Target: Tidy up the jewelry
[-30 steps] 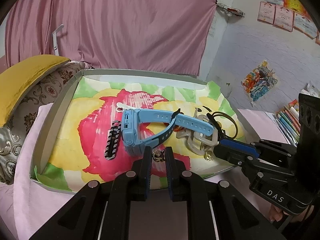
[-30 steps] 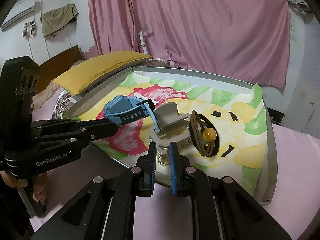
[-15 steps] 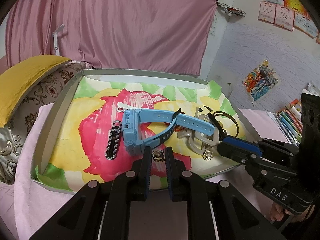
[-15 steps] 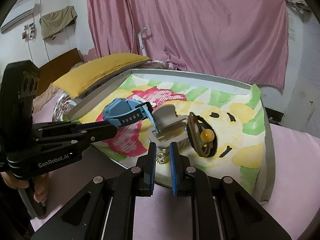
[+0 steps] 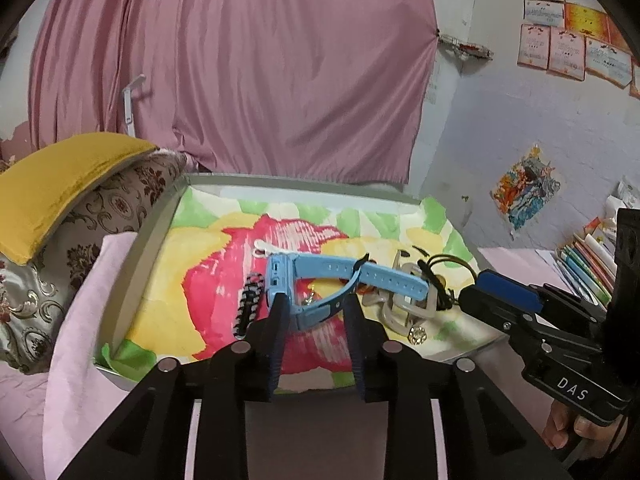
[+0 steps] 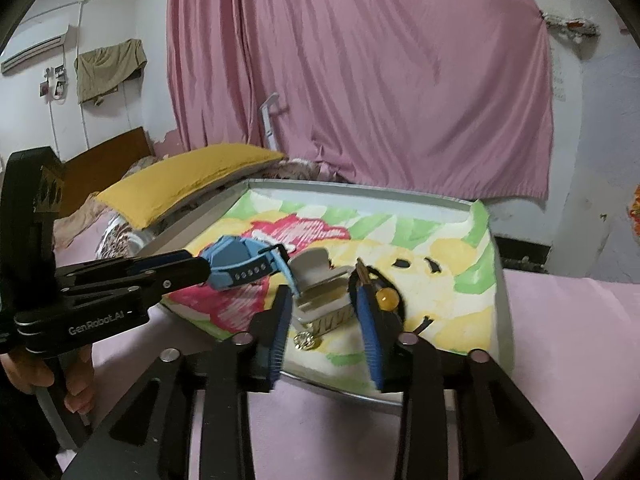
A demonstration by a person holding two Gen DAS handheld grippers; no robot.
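The left gripper [image 5: 316, 312] is seen at the lower centre of the left wrist view with its jaws spread apart; the lower strap of a blue watch [image 5: 320, 284] lies in the gap between the fingers, but contact with either pad cannot be told. The right gripper [image 6: 326, 316] is likewise released, at the lower centre of the right wrist view, with its blue-padded fingers [image 6: 370, 332] set wide on either side of a grey hair claw [image 6: 320, 284]; nothing is clasped.

Just below the claw, near the frame's centre, a small gold ring [image 6: 305, 340] is seen on the tray lining. To the right of the claw, a dark looped hair tie with an amber bead [image 6: 387, 298] is partly covered by the right finger. In the left wrist view, a black-and-white beaded piece [image 5: 248, 304] lies just left of the watch, and a small white item [image 5: 266, 247] lies just above it; what it is cannot be made out.

All the pieces are held in a grey-rimmed tray [image 5: 152, 240] lined with a flower-painted sheet, set on a pink bedcover [image 6: 560, 340]. A yellow cushion [image 5: 60, 180] is seen at the left, and a pink curtain [image 5: 240, 72] fills the upper frame.
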